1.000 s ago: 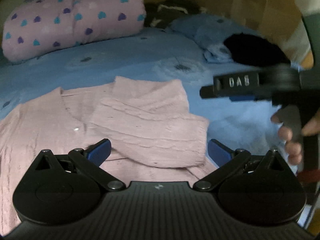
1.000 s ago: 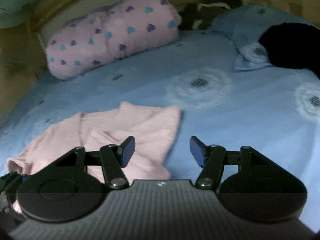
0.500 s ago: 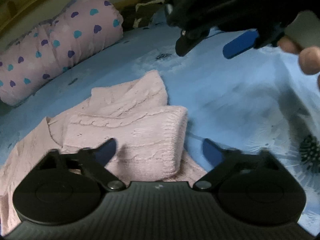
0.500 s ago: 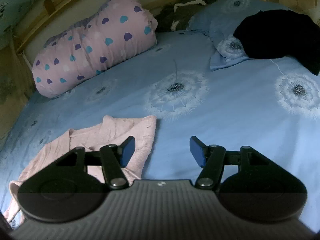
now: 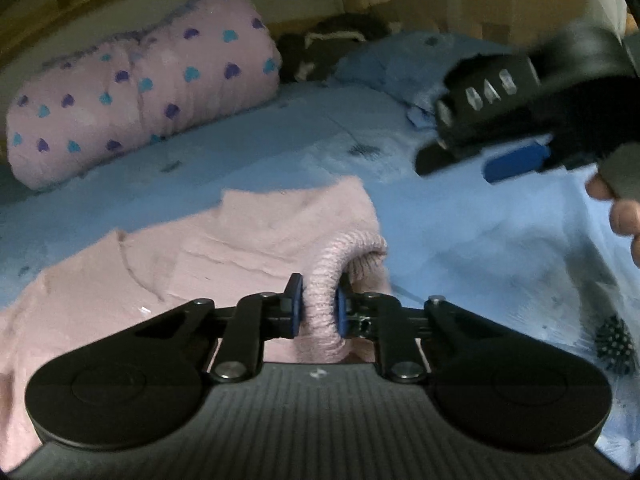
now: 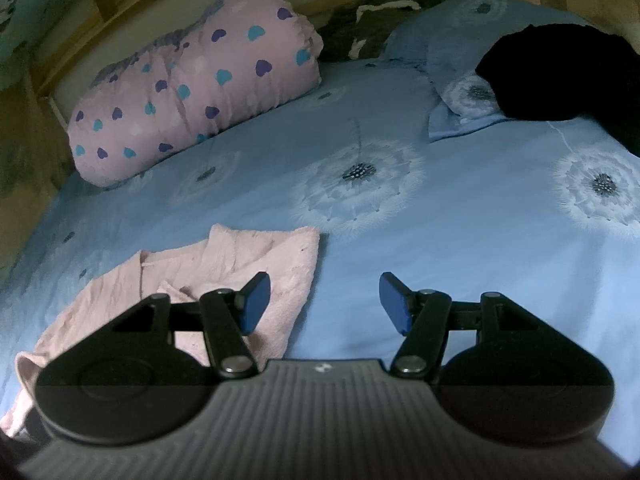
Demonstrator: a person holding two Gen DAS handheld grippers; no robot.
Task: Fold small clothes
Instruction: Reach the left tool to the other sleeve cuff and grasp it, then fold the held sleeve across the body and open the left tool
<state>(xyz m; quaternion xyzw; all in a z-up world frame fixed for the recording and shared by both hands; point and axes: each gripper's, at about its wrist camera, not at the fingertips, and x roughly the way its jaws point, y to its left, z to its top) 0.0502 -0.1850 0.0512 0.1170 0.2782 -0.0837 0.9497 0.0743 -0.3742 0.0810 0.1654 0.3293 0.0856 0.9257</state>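
Note:
A small pink knitted cardigan (image 5: 224, 248) lies on the blue bed sheet (image 5: 460, 240), one sleeve folded across its front. My left gripper (image 5: 318, 306) is closing, and its blue pads squeeze the ribbed cuff of that sleeve (image 5: 324, 280) between them. In the right wrist view the cardigan (image 6: 256, 256) lies at the lower left. My right gripper (image 6: 324, 300) hovers open above the sheet (image 6: 440, 260) beside the cardigan's right edge, nothing between its fingers. The left wrist view shows that gripper (image 5: 492, 148) high at the right, with a person's fingers (image 5: 624, 208) on its handle.
A pink pillow with heart prints (image 6: 192, 88) lies at the back left. A blue pillow (image 6: 452, 80) with a black garment (image 6: 560, 80) on it sits at the back right. A dark bundle (image 6: 380, 20) rests against the headboard.
My left gripper went from wide open to closed on the sleeve cuff, which now bunches up between the pads. The right gripper stayed open and rose a little away from the cardigan.

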